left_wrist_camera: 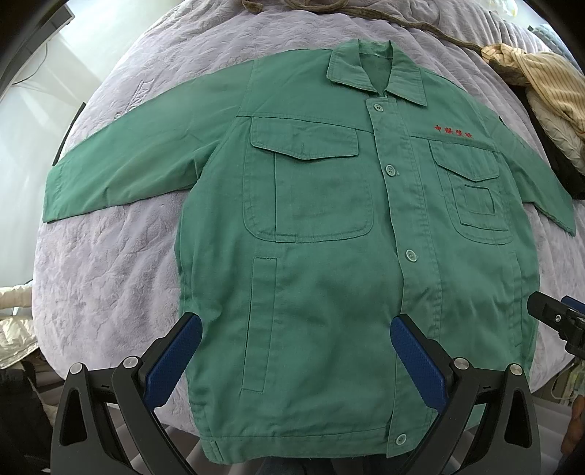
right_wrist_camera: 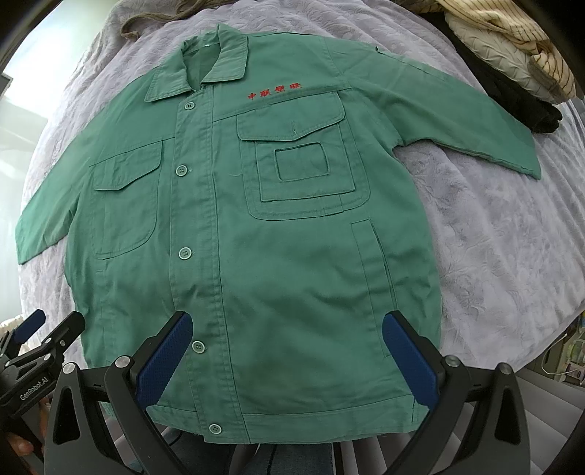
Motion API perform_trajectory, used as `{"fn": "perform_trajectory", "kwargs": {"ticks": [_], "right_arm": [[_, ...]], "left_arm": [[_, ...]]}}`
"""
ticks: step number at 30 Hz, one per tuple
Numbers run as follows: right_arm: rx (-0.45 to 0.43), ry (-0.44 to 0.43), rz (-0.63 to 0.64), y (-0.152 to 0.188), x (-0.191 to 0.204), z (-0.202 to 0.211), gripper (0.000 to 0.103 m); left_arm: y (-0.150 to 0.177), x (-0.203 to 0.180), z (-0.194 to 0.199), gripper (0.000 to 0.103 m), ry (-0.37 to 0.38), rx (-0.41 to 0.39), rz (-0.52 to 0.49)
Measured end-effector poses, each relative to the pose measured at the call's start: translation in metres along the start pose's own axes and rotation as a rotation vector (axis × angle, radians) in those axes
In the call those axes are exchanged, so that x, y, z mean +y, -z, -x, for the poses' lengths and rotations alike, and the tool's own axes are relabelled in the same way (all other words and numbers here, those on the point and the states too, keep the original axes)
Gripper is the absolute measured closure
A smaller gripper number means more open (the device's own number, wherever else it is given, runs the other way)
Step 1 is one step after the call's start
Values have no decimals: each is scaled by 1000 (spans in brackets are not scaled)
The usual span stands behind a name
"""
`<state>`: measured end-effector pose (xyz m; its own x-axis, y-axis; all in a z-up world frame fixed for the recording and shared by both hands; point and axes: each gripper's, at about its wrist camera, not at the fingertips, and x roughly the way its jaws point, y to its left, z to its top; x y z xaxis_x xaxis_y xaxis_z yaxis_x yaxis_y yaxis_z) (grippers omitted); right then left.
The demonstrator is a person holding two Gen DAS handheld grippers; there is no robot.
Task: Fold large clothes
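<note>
Soft purple bedding (left_wrist_camera: 109,263) covers the bed. Over it the left gripper (left_wrist_camera: 296,350) hangs with its blue fingers (left_wrist_camera: 175,361) spread wide and holding nothing. Just beside it, the right gripper (right_wrist_camera: 287,347) is wide apart too. Under both lies the green jacket (right_wrist_camera: 278,255), flat, buttoned, sleeves out. Far back sit a striped cloth pile (left_wrist_camera: 541,84) and a brown rope (left_wrist_camera: 402,18).

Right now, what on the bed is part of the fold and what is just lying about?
For the job:
green jacket, spread flat, buttoned
left gripper, jaws open
right gripper, jaws open

Lying about:
striped cloth pile
dark garment
brown rope
lilac bedspread
</note>
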<state>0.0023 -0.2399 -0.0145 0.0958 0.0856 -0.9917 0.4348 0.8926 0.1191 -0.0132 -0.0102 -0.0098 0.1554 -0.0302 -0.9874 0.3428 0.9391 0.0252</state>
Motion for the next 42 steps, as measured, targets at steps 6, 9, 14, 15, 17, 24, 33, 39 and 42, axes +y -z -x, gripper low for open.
{"fn": "perform_trajectory", "kwargs": {"ticks": [6,9,14,15,17,24,33,39,42], "right_arm": [[1,-5,-4,1,-1,-2,0],[2,-10,-6,0,-3,-3,0],[7,-7,4,-3,-6,-8,0],[8,-9,7,-5,-6,-9,0],[9,-12,14,-7,-4,-12,0],[11,-19,37,-13,9,-27,0],[-37,-41,139,-15,71,-50,0],[-43,-86,234,-14,132,-72,0],[-50,-110,269,-12,157,-79,0]], "left_arm": [[0,-2,1,0,-4,2,-1],[-1,-4,1,0,-8,2,-1],[-3,-8,-2,0,-25,5,-9],[-3,-8,-3,0,-28,8,-7],[-5,-8,-6,0,-28,15,-4],[-10,8,-19,0,1,32,59],[-24,83,-34,0,109,-41,222],[-45,190,-51,0,99,-180,423],[-51,241,-66,0,93,-238,520]]}}
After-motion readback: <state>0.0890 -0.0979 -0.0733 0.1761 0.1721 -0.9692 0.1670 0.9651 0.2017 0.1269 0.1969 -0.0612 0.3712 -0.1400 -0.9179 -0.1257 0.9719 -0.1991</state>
